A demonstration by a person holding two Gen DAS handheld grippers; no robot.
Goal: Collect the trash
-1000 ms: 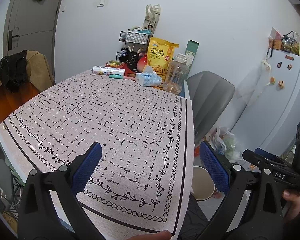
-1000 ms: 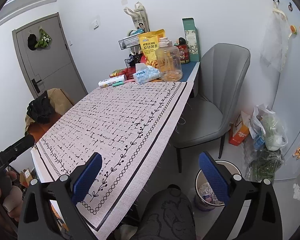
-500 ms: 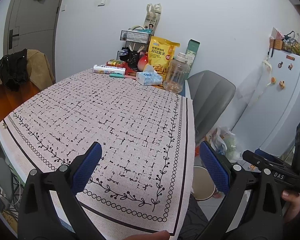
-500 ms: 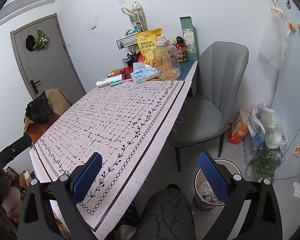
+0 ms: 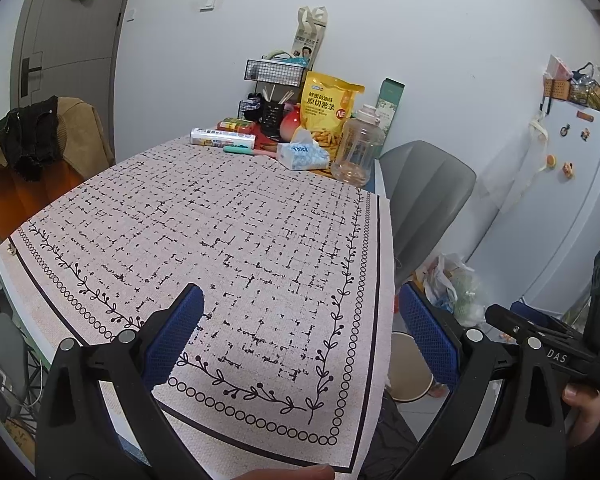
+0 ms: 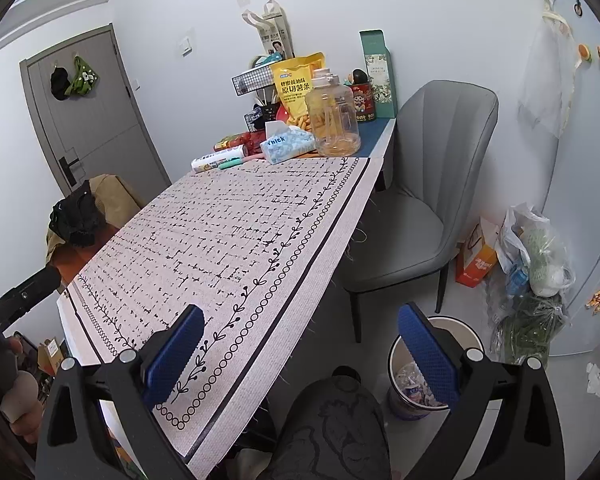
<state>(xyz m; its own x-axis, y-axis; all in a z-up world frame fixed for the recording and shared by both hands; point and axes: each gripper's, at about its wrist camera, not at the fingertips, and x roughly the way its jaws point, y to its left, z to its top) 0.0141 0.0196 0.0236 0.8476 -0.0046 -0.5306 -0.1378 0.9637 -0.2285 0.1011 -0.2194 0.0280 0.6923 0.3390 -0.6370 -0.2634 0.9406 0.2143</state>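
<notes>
A round trash bin (image 6: 408,376) stands on the floor right of the table, with crumpled wrappers inside; its rim (image 5: 408,368) also shows past the table edge in the left wrist view. My left gripper (image 5: 300,332) hovers open over the near end of the patterned tablecloth (image 5: 220,220), nothing between its blue pads. My right gripper (image 6: 300,352) is open and empty too, held beyond the table's right edge, its right pad in front of the bin. No loose trash shows on the cloth (image 6: 228,232).
At the table's far end stand a clear jug (image 5: 358,148), a tissue pack (image 5: 302,156), a yellow snack bag (image 5: 328,108), a roll (image 5: 222,138) and a wire rack. A grey chair (image 6: 420,208) and plastic bags (image 6: 536,260) are beside the bin. A knee (image 6: 332,424) is below.
Both grippers stay open and nearly still. The right wrist view has drifted slightly, with the table shifting a little left in it.
</notes>
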